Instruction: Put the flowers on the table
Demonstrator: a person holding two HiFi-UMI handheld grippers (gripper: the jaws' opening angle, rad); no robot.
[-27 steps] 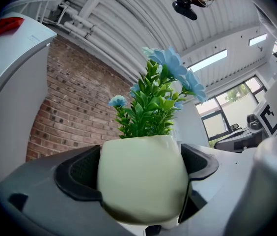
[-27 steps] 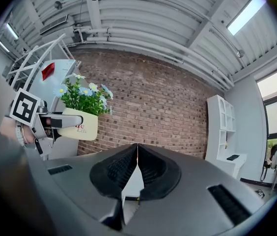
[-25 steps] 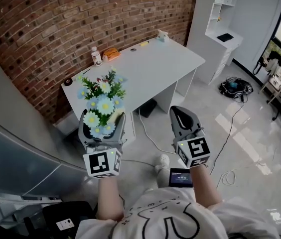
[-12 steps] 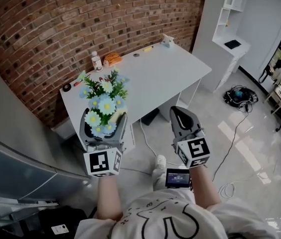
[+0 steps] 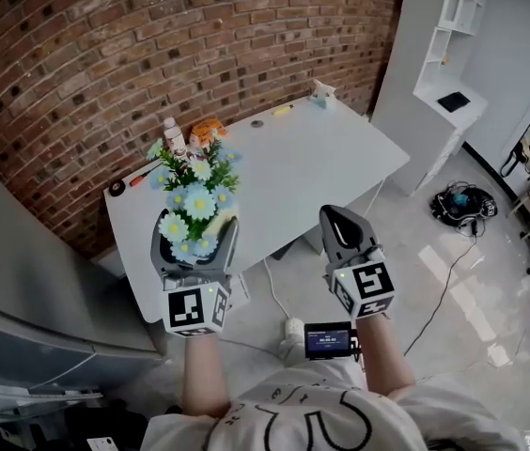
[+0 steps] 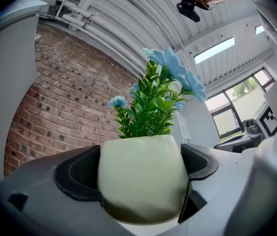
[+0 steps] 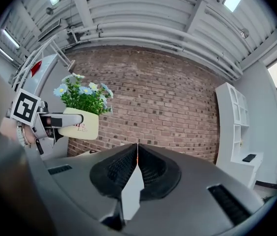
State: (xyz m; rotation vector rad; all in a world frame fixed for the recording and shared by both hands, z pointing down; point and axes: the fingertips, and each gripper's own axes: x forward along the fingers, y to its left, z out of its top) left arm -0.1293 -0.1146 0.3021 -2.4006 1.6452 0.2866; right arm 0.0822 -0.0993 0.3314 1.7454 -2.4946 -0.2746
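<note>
A pale green pot of blue and white artificial flowers [image 5: 193, 207] is held upright in my left gripper [image 5: 194, 236], which is shut on the pot [image 6: 142, 178]. In the head view the flowers hang over the near left part of the white table [image 5: 284, 169]. My right gripper [image 5: 342, 225] is shut with nothing in it, its pads pressed together [image 7: 137, 167], level with the table's near edge. From the right gripper view the flower pot [image 7: 79, 122] shows at the left, held by the other gripper.
On the table's far side by the brick wall [image 5: 152, 54] stand a small bottle [image 5: 174, 137], an orange object [image 5: 209, 132] and a small figure [image 5: 322, 91]. A white shelf unit [image 5: 453, 54] stands at the right. Cables [image 5: 462, 200] lie on the floor.
The view has moved closer to the table: the desk now lies nearer under both grippers. The left gripper still holds the flower pot and the right stays shut.
</note>
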